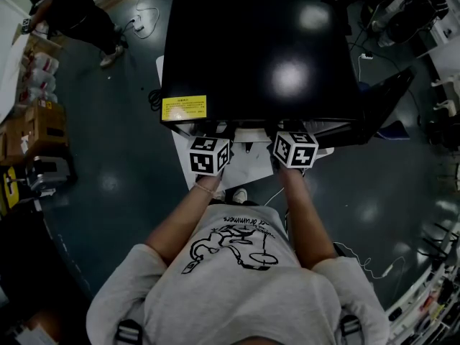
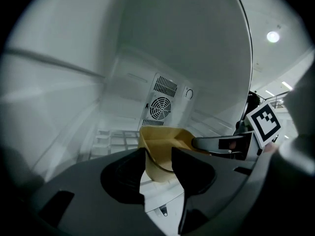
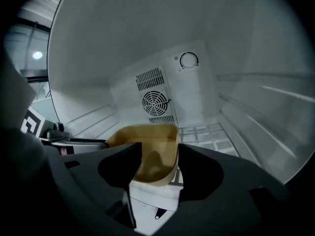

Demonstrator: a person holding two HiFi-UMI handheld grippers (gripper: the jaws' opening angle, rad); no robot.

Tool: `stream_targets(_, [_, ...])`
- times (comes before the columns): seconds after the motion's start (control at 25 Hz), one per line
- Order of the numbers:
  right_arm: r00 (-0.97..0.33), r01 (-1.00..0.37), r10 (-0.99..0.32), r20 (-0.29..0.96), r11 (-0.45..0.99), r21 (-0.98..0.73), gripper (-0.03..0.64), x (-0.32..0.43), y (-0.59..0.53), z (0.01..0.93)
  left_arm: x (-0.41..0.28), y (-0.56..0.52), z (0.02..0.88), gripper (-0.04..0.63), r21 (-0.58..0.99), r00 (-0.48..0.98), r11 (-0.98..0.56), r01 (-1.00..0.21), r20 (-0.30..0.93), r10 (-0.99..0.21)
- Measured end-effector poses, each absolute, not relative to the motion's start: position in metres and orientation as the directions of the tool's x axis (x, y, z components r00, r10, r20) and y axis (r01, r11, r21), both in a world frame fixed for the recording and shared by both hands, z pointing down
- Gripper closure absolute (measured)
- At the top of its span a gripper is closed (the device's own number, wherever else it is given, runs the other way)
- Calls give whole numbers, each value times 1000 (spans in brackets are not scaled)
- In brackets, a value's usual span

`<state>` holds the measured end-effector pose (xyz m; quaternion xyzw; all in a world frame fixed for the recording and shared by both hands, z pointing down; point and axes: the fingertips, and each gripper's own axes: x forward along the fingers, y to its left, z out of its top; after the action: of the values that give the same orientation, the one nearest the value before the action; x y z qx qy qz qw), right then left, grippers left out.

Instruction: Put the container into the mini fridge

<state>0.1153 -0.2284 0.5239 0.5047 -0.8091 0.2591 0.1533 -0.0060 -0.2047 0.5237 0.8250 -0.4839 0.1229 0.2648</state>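
Nearest you, both marker cubes (image 1: 209, 155) sit side by side at the front edge of the black mini fridge (image 1: 259, 49). A strip of white counter (image 1: 244, 169) shows beneath them.

Left claw (image 2: 158, 163): wide. Its jaws stand apart astride the left wall of the tan container (image 2: 162, 140), the left jaw outside and the right jaw inside. No clamping on the wall is seen.

Right claw (image 3: 160, 166): wide. Its jaws straddle the container's right wall near the front corner. The right jaw is just beside the wall on the outside, and the left jaw is inside and apart from it. Neither of your claws grips the container.

Container: open-topped and upright, inside the mini fridge. It sits on the white shelf (image 3: 206, 134) near the shelf's front edge, between the two claws.

Behind it, the shelf's grid runs to the white back wall. A round fan grille (image 3: 156, 103) is set there with slatted vents above and below it. A dial (image 3: 188, 60) sits higher and to the right.

Outside, the fridge top carries a yellow label (image 1: 184, 108) at its near left corner. The door (image 1: 388, 95) stands open on the right. Well apart on the dark floor (image 1: 122, 171), cardboard boxes (image 1: 36, 128) stand at the left. A second person (image 1: 72, 13) is at the far left.
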Motion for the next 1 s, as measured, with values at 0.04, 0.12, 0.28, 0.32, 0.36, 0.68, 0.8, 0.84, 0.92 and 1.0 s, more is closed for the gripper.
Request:
stream_targets(0.04, [-443,-897,-738,509,356,-264,393,115,-229,524,-6,-205,523,430,317,501,-392,-864,458,-734])
stream_targets(0.12, [-440,-898,-741,507,354,-262,390,116,-229,524,-6,-206,523,427,314,500,-392,-865,457,-736])
stream_targets(0.28, [-435,-900,-742,509,350,-260,385,117,-229,524,-6,-206,524,420,312,496,-389,-867,456,-739])
stream_targets(0.32, [-434,-901,-743,510,348,-260,383,118,-229,525,-6,-206,523,419,311,495,-389,-867,455,-740])
stream_targets(0.36, [-432,-902,-743,511,346,-260,382,118,-229,525,-6,-207,523,418,310,494,-389,-868,455,-741])
stream_targets(0.68, [-423,-906,-754,503,340,-253,379,121,-229,521,-8,-207,523,410,306,490,-386,-870,454,-744])
stream_targets(0.8, [-419,-908,-759,497,339,-247,379,122,-228,519,-9,-207,522,410,306,489,-385,-871,453,-745])
stream_targets(0.84, [-418,-908,-762,495,340,-244,379,122,-227,518,-9,-206,522,410,306,489,-386,-870,452,-746])
stream_targets(0.92, [-416,-909,-767,489,340,-240,379,123,-226,517,-11,-205,522,410,307,490,-386,-870,450,-747])
stream_targets(1.0, [-415,-910,-771,483,342,-235,379,123,-224,515,-11,-204,520,410,308,490,-386,-870,447,-748])
